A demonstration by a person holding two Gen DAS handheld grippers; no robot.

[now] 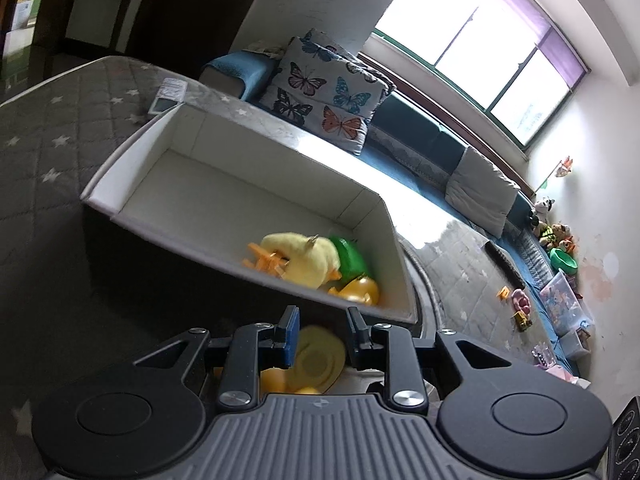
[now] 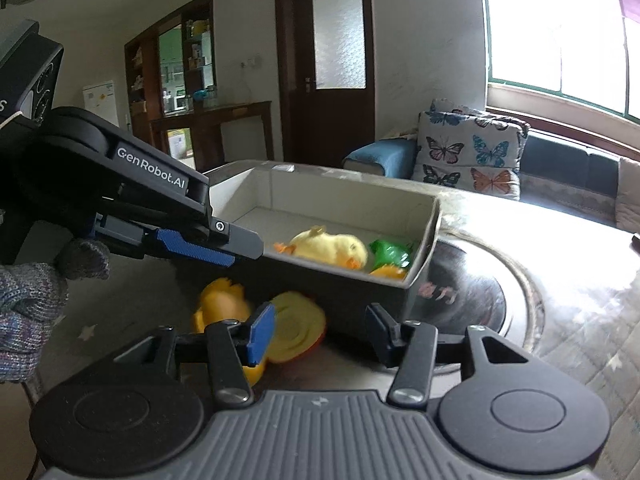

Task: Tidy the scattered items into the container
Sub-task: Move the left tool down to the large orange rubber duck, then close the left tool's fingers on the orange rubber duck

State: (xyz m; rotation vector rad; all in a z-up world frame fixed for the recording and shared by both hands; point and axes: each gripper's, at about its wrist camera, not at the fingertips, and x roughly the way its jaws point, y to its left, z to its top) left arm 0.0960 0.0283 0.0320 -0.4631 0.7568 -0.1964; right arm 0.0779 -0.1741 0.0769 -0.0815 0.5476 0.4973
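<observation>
I hold both grippers open: left gripper (image 1: 322,330) and right gripper (image 2: 320,330) over the yellow duck (image 2: 280,332) beside the box (image 2: 344,284); jaws wide, empty.

Daylight floods through a wide green-framed window (image 2: 560,32) with purple blinds (image 1: 536,28); below it runs a long blue bench seat (image 1: 416,148) with butterfly-print cushions (image 2: 468,152); a dark wooden door (image 2: 324,60) with a frosted pane breaks the pale wall; shelves (image 2: 172,68) stand further left; star-patterned grey quilting (image 1: 44,136) covers the foreground.
</observation>
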